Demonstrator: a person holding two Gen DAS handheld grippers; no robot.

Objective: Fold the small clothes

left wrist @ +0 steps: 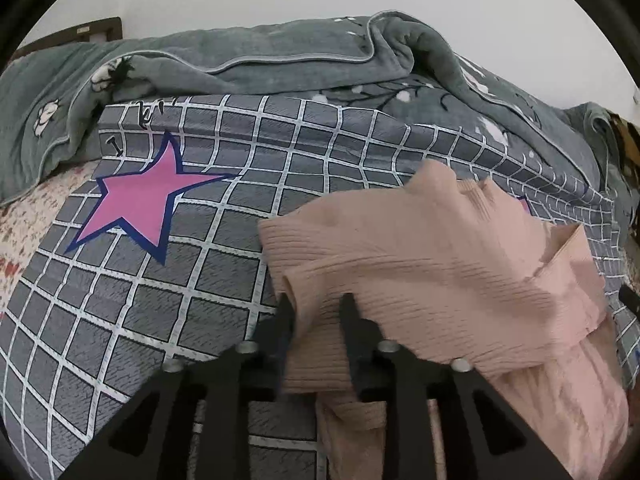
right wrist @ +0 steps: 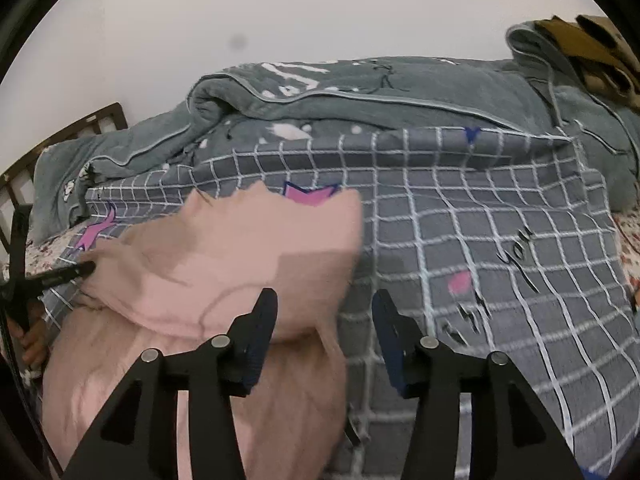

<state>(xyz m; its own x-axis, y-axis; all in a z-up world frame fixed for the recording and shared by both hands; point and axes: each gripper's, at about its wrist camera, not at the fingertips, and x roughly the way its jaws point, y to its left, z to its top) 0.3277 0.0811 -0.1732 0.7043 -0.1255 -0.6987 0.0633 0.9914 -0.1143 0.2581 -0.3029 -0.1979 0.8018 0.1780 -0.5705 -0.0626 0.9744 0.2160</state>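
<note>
A small pink ribbed top (left wrist: pixel 432 264) lies partly folded on the grey checked bedsheet (left wrist: pixel 160 300). My left gripper (left wrist: pixel 318 300) is shut on the top's ribbed edge and holds that part lifted over the rest. In the right wrist view the same pink top (right wrist: pixel 224 264) is blurred, folded over itself. My right gripper (right wrist: pixel 324 304) is open and empty, its jaws wide apart, just right of the top's edge. The left gripper's fingers (right wrist: pixel 72 270) show at the far left of that view, pinching the fabric.
A grey-green blanket (left wrist: pixel 280 64) is heaped along the back of the bed against a white wall. The checked sheet (right wrist: pixel 500 280) carries pink stars (left wrist: pixel 140 200). A wooden headboard (right wrist: pixel 60 136) stands at the left. A brown patterned cloth (right wrist: pixel 592 48) lies at the back right.
</note>
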